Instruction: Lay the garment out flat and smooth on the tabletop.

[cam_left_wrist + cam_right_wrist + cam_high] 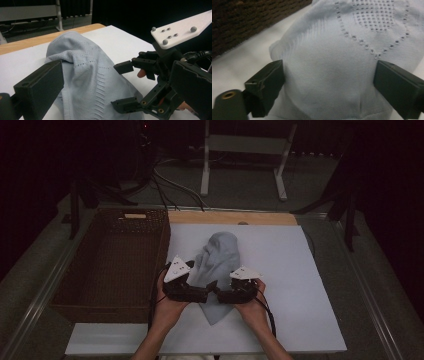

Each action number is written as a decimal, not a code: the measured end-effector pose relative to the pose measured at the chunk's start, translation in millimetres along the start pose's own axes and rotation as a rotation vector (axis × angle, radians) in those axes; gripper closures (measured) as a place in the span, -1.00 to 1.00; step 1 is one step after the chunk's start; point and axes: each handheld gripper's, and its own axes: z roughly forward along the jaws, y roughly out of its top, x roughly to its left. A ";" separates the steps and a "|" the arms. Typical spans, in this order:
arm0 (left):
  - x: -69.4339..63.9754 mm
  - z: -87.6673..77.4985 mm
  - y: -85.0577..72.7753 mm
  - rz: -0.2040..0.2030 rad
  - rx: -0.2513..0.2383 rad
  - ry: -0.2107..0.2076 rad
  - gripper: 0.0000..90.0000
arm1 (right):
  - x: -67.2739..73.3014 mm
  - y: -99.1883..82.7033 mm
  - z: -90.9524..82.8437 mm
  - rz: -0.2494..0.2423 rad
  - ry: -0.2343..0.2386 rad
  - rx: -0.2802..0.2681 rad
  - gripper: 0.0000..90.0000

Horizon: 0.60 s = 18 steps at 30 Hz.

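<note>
Currently, a pale blue knitted cloth (218, 262) lies bunched on the white board (300, 310) that covers the tabletop, with its narrow end pointing toward the person and its rounded bulk toward the far edge. A dark wicker basket (112, 265) stands just beside the board on the left, and the cloth is near it but outside it. The left hand-held gripper (207, 289) and the right hand-held gripper (218, 292) are held low over the near part of the cloth, pointing at each other, their tips close together. In the left gripper view, the left hand-held gripper (117, 85) has its jaws spread wide, one at the lower left edge of the cloth (87, 82) and one at the far right of the frame; the jaws are released and grasp nothing. The right hand-held gripper (126, 85) appears across the cloth with its two jaws apart, one above the other. In the right gripper view, the right hand-held gripper (328, 85) straddles a raised fold of the cloth (342, 57). Its jaws stand on either side of the fold, and the pads have not pressed on it.
</note>
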 end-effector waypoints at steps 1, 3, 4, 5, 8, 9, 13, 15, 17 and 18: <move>-0.1 0.0 0.0 0.000 0.000 0.000 -0.97 | 0.9 -0.1 0.7 -0.006 -0.007 0.008 -0.70; -0.2 0.1 -0.1 0.000 0.000 0.000 -0.97 | 2.6 -0.1 1.9 -0.011 -0.020 0.028 -0.52; -0.1 0.0 -0.1 0.000 0.000 0.000 -0.97 | 3.3 -0.3 1.8 -0.013 -0.024 0.031 -0.37; 0.0 -0.2 -0.1 -0.001 0.000 0.000 -0.97 | 3.9 -0.5 1.0 -0.022 -0.019 0.033 -0.16; 0.7 -1.1 0.1 -0.002 -0.006 0.000 -0.97 | 5.5 -0.7 -6.1 -0.027 -0.021 0.021 0.27; 1.2 -1.2 0.1 -0.003 -0.006 0.000 -0.97 | 5.6 -0.6 -8.9 -0.027 -0.019 0.019 0.38; 1.0 -1.2 -0.1 -0.002 -0.004 0.002 -0.97 | 5.6 -2.0 -17.4 -0.012 -0.006 0.017 0.64; 1.1 -1.0 -0.2 -0.004 -0.005 0.001 -0.97 | 7.8 -2.9 -21.6 -0.013 -0.004 0.016 0.68; 1.2 -0.9 -0.4 -0.003 -0.003 0.001 -0.97 | 10.8 -3.6 -26.3 -0.015 -0.001 0.013 0.69; 1.3 -1.0 -0.5 -0.003 -0.003 0.001 -0.97 | 12.3 -3.9 -28.8 -0.019 -0.003 0.014 0.69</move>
